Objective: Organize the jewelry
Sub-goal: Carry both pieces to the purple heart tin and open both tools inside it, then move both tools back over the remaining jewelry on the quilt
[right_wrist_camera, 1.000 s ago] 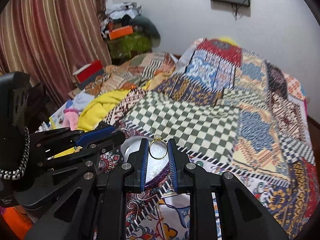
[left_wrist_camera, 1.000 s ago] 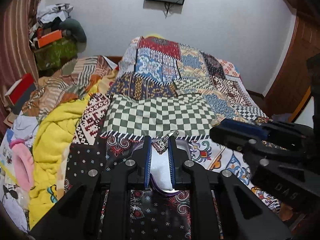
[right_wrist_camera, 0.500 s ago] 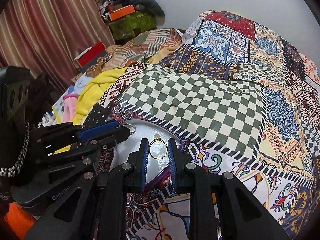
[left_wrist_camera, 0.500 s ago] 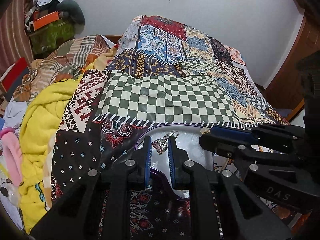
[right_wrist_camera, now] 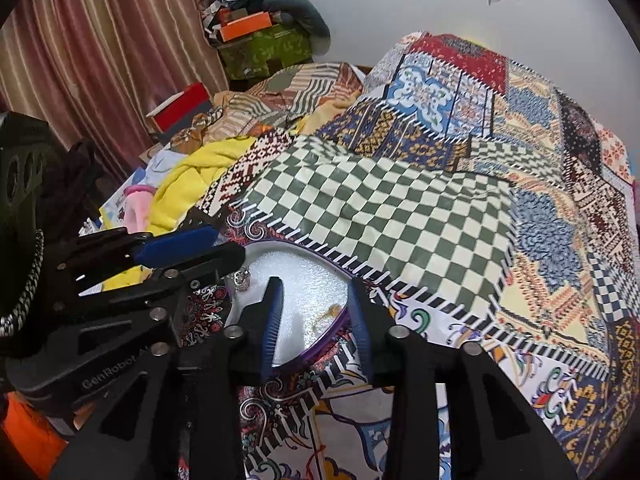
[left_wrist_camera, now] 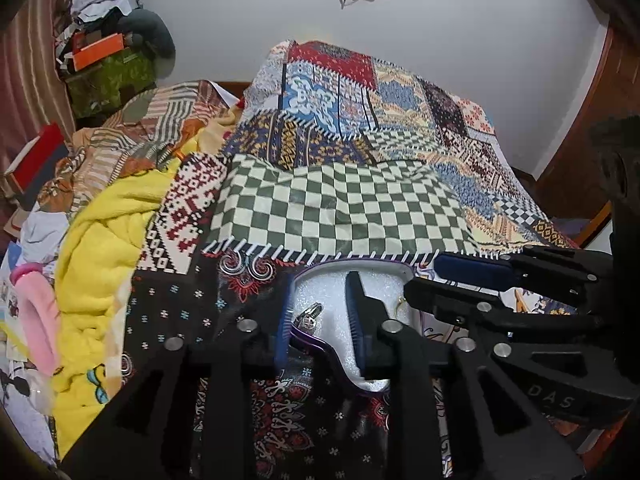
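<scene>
Both our claws, left claw and right claw, stand released above the white tray; silver ring and gold ring lie inside. Lifting carelessly could tip the tray on the soft bed.

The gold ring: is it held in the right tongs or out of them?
Out. The gold ring lies on the white tray between the open right tongs.
</scene>
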Motion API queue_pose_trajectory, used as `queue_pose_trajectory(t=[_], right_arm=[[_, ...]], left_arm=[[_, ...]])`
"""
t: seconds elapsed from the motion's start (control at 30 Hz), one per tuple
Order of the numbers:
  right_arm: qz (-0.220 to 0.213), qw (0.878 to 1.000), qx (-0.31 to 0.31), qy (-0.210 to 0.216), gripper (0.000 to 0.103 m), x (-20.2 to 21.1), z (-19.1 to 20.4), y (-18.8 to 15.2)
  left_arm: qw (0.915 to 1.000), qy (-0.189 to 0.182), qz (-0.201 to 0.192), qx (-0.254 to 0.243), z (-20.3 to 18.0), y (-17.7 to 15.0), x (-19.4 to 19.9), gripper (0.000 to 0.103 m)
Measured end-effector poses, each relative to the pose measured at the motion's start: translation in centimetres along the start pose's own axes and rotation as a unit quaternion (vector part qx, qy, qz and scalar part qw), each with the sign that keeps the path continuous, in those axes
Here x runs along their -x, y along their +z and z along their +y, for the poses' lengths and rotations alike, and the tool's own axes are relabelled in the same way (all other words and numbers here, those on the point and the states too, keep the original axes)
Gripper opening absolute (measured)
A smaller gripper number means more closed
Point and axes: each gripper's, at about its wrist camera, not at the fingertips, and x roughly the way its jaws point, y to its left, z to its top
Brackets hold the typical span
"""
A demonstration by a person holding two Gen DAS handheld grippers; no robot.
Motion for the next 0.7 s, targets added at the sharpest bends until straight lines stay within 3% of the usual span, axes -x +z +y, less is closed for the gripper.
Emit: queue_pose_trajectory(t=[0.37,0.7], right_arm=[[-0.058,0.998,-0.006,-0.037,0.034,7.5,-0.2,-0.1],[-0.096,0.991,-0.010,-0.088,0.035,14.0,-0.9,-2.9]], left_arm=[[0.9987,0.005,-0.048,-0.012,-1.6,0.9,5.9,0.035],[0.9966,-0.011,-0.071,-0.041,-5.4,0.2,10.4,0.044]])
